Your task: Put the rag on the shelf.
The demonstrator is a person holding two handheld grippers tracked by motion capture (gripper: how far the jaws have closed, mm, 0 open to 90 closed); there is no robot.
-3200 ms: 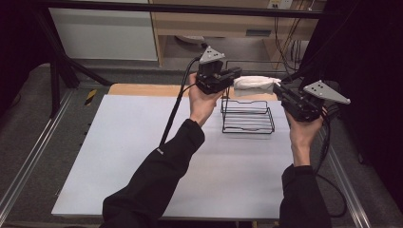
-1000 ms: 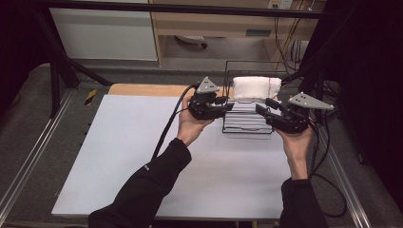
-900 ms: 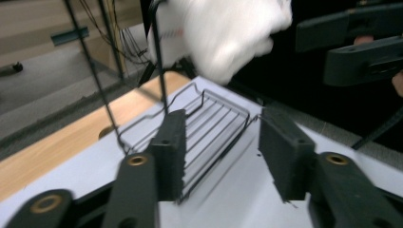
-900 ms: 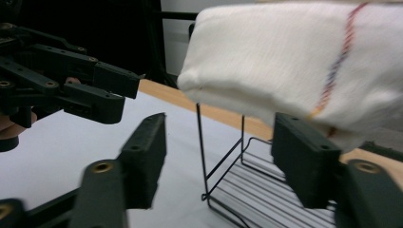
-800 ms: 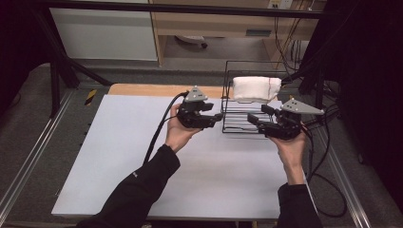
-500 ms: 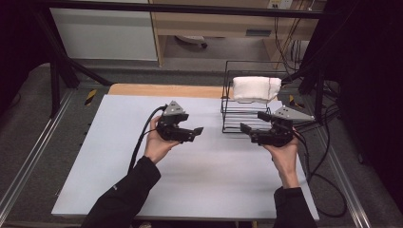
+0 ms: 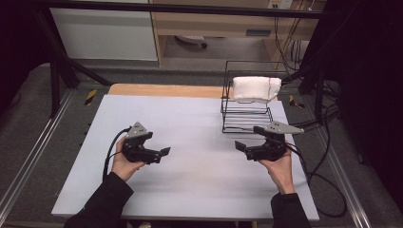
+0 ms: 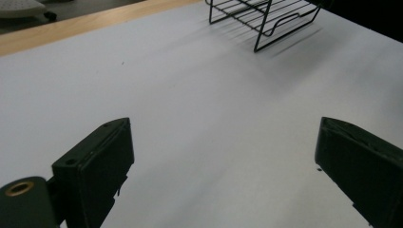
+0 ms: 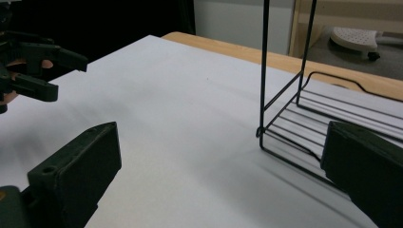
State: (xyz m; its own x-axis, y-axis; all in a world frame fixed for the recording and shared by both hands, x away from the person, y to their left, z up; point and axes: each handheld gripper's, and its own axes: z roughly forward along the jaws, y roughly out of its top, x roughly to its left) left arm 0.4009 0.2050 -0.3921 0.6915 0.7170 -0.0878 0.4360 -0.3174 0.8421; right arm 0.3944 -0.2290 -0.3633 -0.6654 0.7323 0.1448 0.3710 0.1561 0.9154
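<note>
— Where do we stand with the two tools?

— Our left gripper (image 7: pixel 164 152) is low over the white table (image 7: pixel 190 190), its jaws have just been opening and now gape wide with nothing between them. Our right gripper (image 7: pixel 239 145) is the same: jaws just spread apart, nothing held.

— And the wire rack (image 7: pixel 247 111)?

— Just beyond the right gripper's tips, a little to its right; well apart from the left gripper, ahead of it. The folded white towel (image 7: pixel 255 88) lies on the rack's upper tier, above and behind both tools.
</note>
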